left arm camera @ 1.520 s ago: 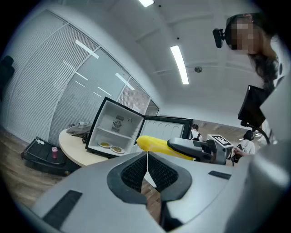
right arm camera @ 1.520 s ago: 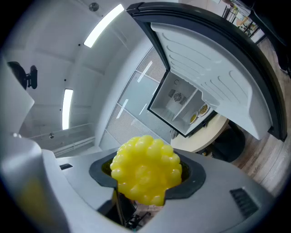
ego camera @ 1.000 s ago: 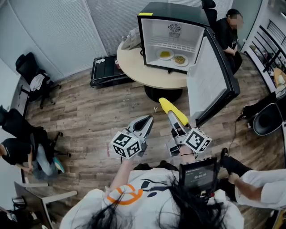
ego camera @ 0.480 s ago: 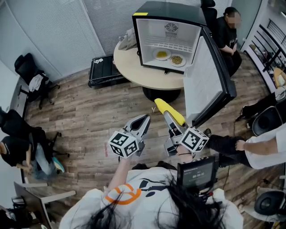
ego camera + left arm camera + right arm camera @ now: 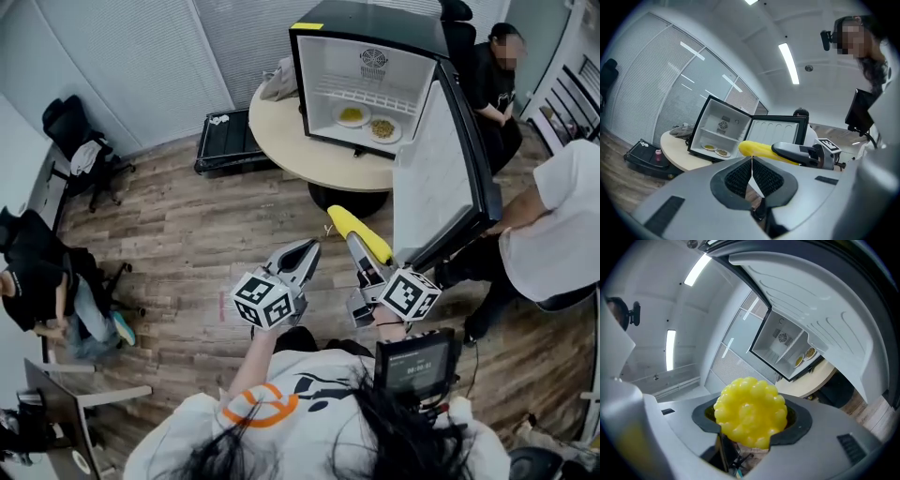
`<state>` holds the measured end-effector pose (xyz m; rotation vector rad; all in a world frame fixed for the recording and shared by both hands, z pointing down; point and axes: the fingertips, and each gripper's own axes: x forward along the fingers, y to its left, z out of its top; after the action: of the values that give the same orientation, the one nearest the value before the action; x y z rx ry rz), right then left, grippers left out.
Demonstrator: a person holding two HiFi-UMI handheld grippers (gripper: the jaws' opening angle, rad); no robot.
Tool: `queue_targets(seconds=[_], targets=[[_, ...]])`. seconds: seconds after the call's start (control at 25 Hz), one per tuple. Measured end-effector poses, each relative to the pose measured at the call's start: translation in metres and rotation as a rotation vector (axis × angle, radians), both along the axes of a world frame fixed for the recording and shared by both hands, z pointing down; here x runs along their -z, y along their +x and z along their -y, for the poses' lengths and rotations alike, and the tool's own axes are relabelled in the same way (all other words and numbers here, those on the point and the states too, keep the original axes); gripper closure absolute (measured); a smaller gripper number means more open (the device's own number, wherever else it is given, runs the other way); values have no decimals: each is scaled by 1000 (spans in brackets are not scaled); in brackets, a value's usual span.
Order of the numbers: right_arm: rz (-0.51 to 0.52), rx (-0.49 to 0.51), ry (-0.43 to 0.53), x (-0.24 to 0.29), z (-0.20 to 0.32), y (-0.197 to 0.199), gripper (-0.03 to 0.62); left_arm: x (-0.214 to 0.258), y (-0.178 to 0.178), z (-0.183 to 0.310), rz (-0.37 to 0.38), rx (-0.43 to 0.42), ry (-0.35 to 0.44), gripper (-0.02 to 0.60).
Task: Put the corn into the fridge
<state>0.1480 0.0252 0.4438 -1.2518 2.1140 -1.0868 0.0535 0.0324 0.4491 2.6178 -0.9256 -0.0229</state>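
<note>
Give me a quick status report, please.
Right gripper shut on corn. Left gripper shut, empty. Fridge open, two plates inside. Door close on right.

Food on the two plates [image 5: 335, 116] too small to tell — rear of the corn [image 5: 361, 232] hidden inside the right tongs [image 5: 362, 246]

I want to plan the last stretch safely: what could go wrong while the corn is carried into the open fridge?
The corn sticks out past the jaws of the right gripper, so it might slip or hit the rim of the fridge. Two plates lie on the fridge floor; the corn could knock them. A person in a white shirt stands close to the open door and might bump it.
</note>
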Motion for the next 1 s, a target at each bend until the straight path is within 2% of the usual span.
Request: queue_targets(seconds=[0.2, 0.4, 0.72, 0.84, 1.0], targets=[[9, 24, -28, -11, 8, -4, 341, -7, -10, 9, 7, 36, -18, 569], [-4, 9, -26, -13, 29, -10, 340, -12, -16, 28, 0, 26, -27, 569], [22, -12, -46, -21, 91, -48, 341, -16, -41, 92, 4, -50, -29, 569], [8, -72, -43, -16, 120, -58, 341, -8, -56, 123, -7, -85, -16, 569], [11, -103, -58, -21, 153, -80, 341, -2, -77, 160, -12, -130, -1, 569]])
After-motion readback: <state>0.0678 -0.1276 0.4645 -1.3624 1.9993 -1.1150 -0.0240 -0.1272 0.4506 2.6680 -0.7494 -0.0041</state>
